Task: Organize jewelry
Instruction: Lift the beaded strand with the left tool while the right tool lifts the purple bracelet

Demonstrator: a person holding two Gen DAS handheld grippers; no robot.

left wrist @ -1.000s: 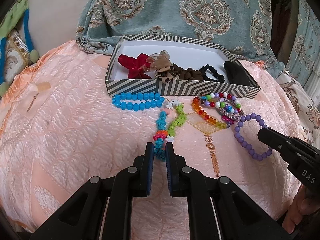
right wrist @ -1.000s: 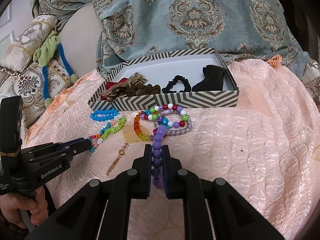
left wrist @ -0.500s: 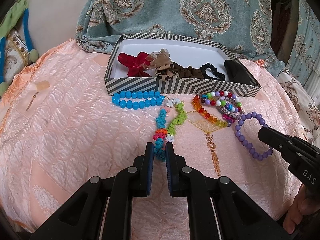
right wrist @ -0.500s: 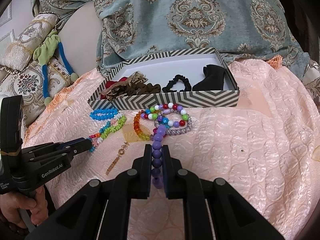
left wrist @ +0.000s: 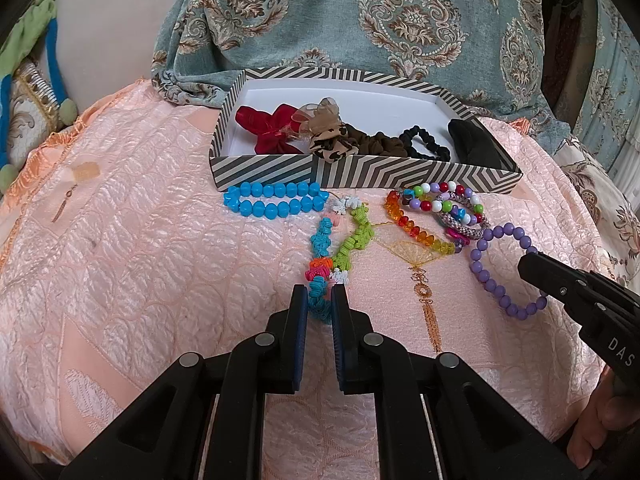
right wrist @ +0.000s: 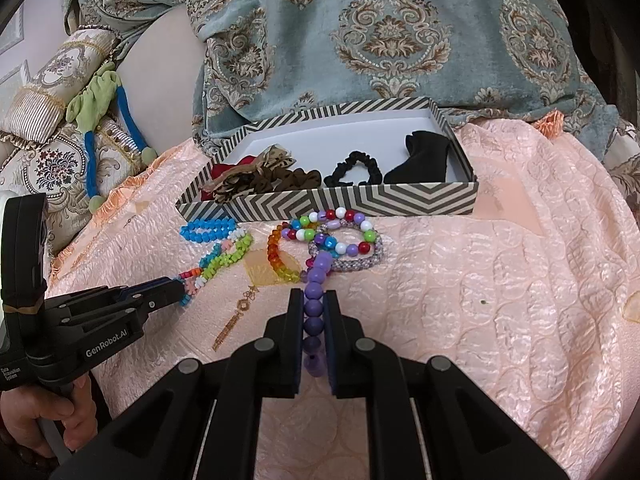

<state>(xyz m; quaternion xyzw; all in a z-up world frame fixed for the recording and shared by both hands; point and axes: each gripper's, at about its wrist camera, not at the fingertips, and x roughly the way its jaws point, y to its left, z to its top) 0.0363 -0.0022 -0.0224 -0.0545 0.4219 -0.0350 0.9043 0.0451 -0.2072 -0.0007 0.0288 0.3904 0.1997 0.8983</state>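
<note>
Hidden and cut-off parts

We see the red fabric bow (right wrist: 224, 169) mostly hidden behind the zigzag-striped cardboard box (right wrist: 360, 200) wall.

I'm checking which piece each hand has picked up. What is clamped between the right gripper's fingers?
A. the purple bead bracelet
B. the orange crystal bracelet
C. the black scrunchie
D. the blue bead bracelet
A: in the right wrist view the right gripper is shut on the purple bead bracelet, whose beads run up between its fingers.

We are seeing a shiny quilted peach bedspread (left wrist: 140, 264), glossy plastic purple beads (right wrist: 314, 304), a matt paperboard striped box (left wrist: 400, 174) and black cloth scrunchies (left wrist: 424, 144).
</note>
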